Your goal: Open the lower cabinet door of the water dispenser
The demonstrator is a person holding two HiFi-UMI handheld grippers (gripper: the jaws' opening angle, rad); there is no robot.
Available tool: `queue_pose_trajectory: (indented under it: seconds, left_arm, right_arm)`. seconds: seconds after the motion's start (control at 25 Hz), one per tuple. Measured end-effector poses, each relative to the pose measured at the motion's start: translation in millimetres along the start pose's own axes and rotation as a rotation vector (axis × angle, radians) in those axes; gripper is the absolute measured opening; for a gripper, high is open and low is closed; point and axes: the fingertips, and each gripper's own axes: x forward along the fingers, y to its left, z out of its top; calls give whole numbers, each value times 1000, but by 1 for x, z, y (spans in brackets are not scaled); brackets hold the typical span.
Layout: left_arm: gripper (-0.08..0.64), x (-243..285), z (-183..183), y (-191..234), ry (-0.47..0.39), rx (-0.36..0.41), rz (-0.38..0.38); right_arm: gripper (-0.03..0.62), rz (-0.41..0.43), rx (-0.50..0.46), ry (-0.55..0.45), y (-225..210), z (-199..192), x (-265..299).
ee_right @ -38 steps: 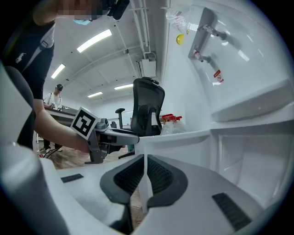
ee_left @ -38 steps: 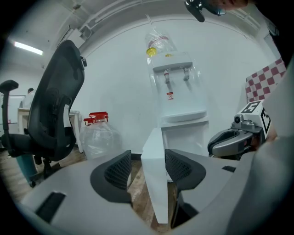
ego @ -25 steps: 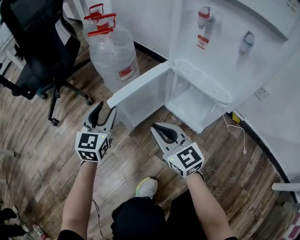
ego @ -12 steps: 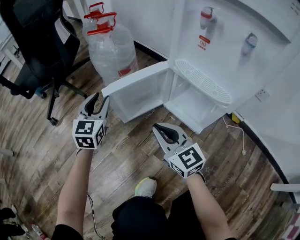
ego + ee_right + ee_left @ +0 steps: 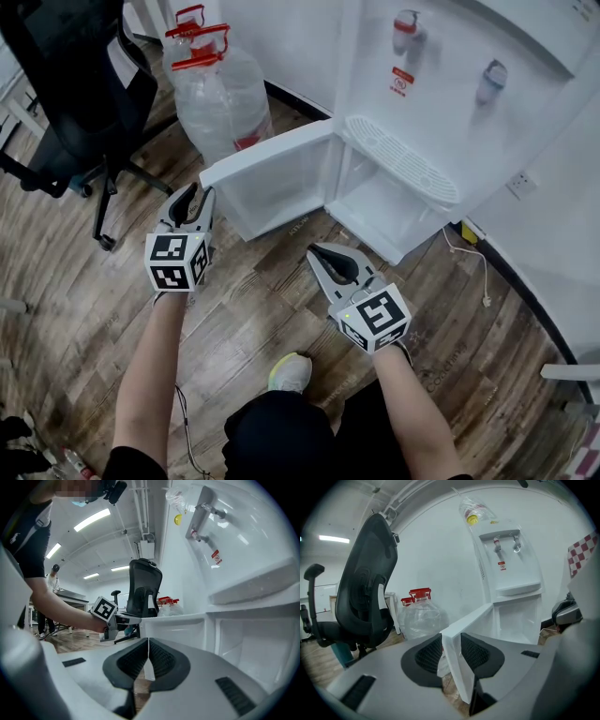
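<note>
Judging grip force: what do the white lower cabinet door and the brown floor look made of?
White lower cabinet door: smooth, slightly glossy moulded plastic, probably; thick rounded edge. Brown floor: wood-look planks with grain, possibly laminate.

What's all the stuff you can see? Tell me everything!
dispenser: one, white, top right
door: one, white, swung open below it
taps: two, red and blue, on dispenser front
drip tray: one, white, under taps
jugs: at least two, clear with red caps, left of dispenser
chair: one, black, top left
socket: one, white, right wall
floor: wood-brown, underneath
shoe: one, pale, bottom middle
left gripper: grey, jaws just been closing, now clamp door's edge
right gripper: grey, shut, empty, right of left gripper
</note>
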Motion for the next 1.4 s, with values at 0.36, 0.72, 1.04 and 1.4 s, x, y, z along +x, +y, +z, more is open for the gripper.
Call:
queue_pose_trajectory:
  seconds: [0.36,0.72,1.04,1.4]
  left_arm:
    - [137,-15,10,-9,-11,15,8]
    - [97,-36,33,-60,-59,-22,-105]
    - [61,-47,53,-131,-83,-31,-257]
    - [14,-48,52,-219,-71,16,-453]
  right_arm:
    - [25,-28,5,-9,-7,4,-17]
    - [23,-55,-22,-30,-13,25,-46]
    - [25,-113,-27,-53,-24,41,-81]
    - [23,-210,8,-43,-47,23,-129]
